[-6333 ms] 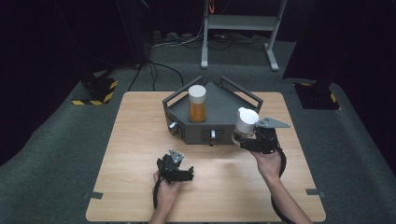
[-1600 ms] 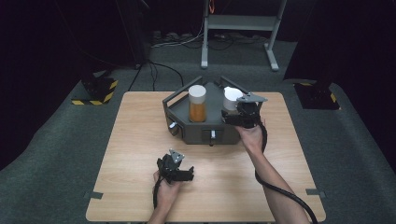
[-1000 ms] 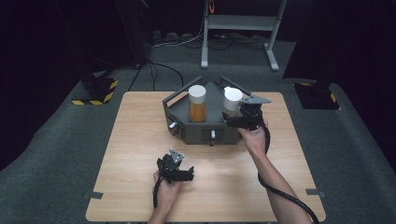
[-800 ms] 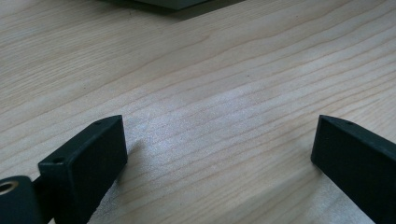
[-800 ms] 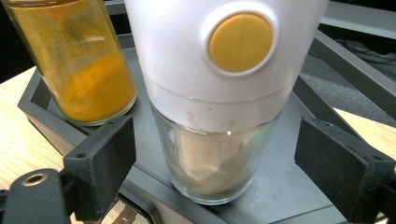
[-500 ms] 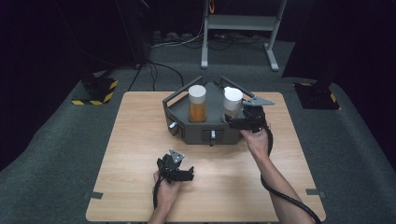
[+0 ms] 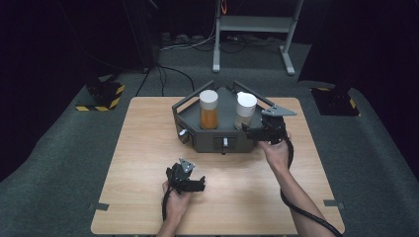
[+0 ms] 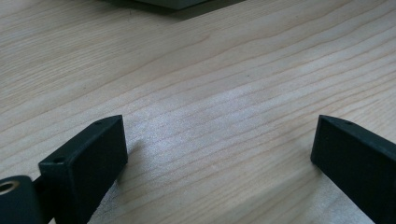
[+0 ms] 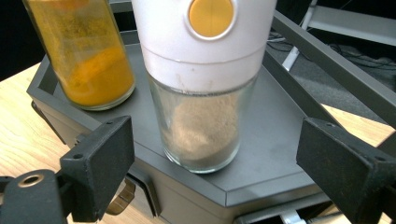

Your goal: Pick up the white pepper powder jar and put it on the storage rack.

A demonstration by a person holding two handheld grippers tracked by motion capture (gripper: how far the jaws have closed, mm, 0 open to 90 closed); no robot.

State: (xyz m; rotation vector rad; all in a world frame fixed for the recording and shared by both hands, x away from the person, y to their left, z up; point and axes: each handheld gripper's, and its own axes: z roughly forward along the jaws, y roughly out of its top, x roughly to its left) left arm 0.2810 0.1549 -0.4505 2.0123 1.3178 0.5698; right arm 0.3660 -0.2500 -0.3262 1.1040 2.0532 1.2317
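A dark grey six-sided stand (image 7: pixel 197 143) sits at the far middle of the wooden table. On it stand two white-capped glass jars: one with orange powder (image 7: pixel 208 111) (image 9: pixel 88 60) and one with beige powder (image 7: pixel 245 109) (image 9: pixel 205 126). My right gripper (image 7: pixel 250 130) (image 9: pixel 217 137) is at the stand's right front corner; its jaws have just been opening and now stand open. The beige jar is just ahead of the tips, and the pads do not touch it. My left gripper (image 7: pixel 196 184) (image 8: pixel 219 154) rests low over bare wood near the front, open and holding nothing.
The stand has raised rails (image 7: pixel 254 96) along its back sides and small knobs (image 7: pixel 225 143) on its front wall. A metal frame (image 7: pixel 252 29) and cables lie on the floor beyond the table. Bare tabletop (image 7: pixel 148 148) stretches left of the stand.
The right gripper carried the beige jar onto the stand, let it go and drew back slightly toward the person. The jar stays upright. The left gripper has not moved.
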